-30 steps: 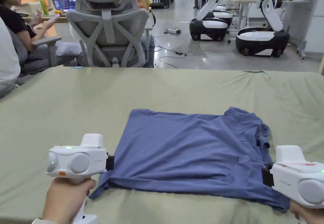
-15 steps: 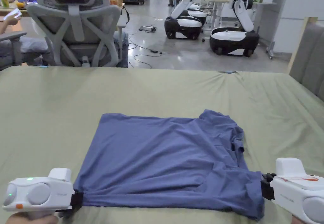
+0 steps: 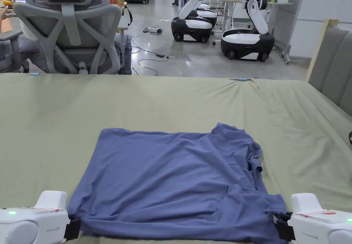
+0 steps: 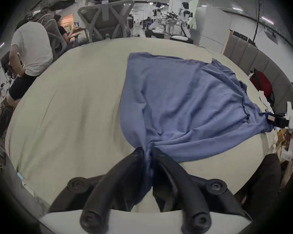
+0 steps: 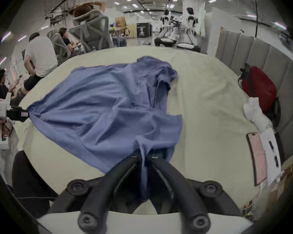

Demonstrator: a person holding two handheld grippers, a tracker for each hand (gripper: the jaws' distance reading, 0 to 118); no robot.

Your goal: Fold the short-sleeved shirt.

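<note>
Green bedsheet (image 3: 172, 96): limp, light shirt (image 3: 172, 172), near corners clamped in left gripper (image 4: 148, 155) and right gripper (image 5: 145, 155), best gripped there.

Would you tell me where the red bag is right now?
In the right gripper view, the red bag sits far right, against the grey padded panel, beyond the blue shirt.

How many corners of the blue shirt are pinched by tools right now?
2. The left tool clamps the blue short-sleeved shirt's near-left corner; the right tool clamps its near-right corner. Both far corners lie free.
</note>
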